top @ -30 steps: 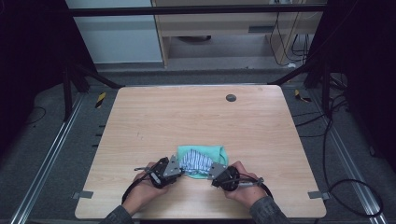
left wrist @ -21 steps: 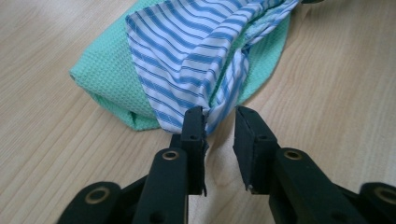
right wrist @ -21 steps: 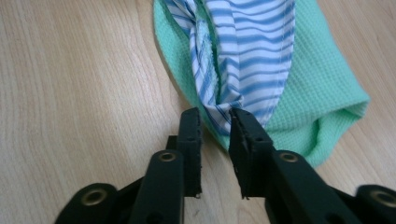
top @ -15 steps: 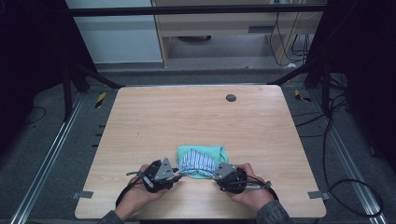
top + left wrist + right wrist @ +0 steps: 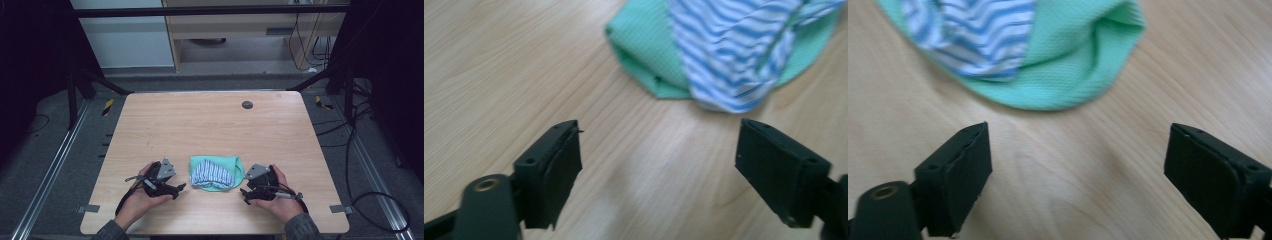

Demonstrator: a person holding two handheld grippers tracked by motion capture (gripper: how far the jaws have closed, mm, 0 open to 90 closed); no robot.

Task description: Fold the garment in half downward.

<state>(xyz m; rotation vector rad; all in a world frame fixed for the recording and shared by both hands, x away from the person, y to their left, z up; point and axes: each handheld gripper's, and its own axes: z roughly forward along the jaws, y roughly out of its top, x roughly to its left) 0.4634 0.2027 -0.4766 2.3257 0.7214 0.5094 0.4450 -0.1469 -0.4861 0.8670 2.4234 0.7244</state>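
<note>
Folded cloth (image 5: 216, 172) lying on the near half of the wooden table (image 5: 210, 125), centred between the two hands. Green outer layer with a blue-and-white striped layer on top, striped part toward the near-left. Left gripper (image 5: 179, 188) resting just left of the cloth, right gripper (image 5: 243, 195) just right of it; neither touching the fabric. Jaws of both spread wide, nothing pinched, bare wood between the pads in the left gripper view (image 5: 551, 175) and the right gripper view (image 5: 955, 182). Judged placement: grippers parked symmetrically at either side, pointed inward, consistent with cloth released and a fold either finished or about to be taken up from the side edges. Small dark round spot (image 5: 247, 104) at the far side of the table, well apart from the work; nature unclear. Cloth cut off by the top edge in both gripper views, both blurred. Number of folded layers not determinable. Underside of cloth hidden.
</note>
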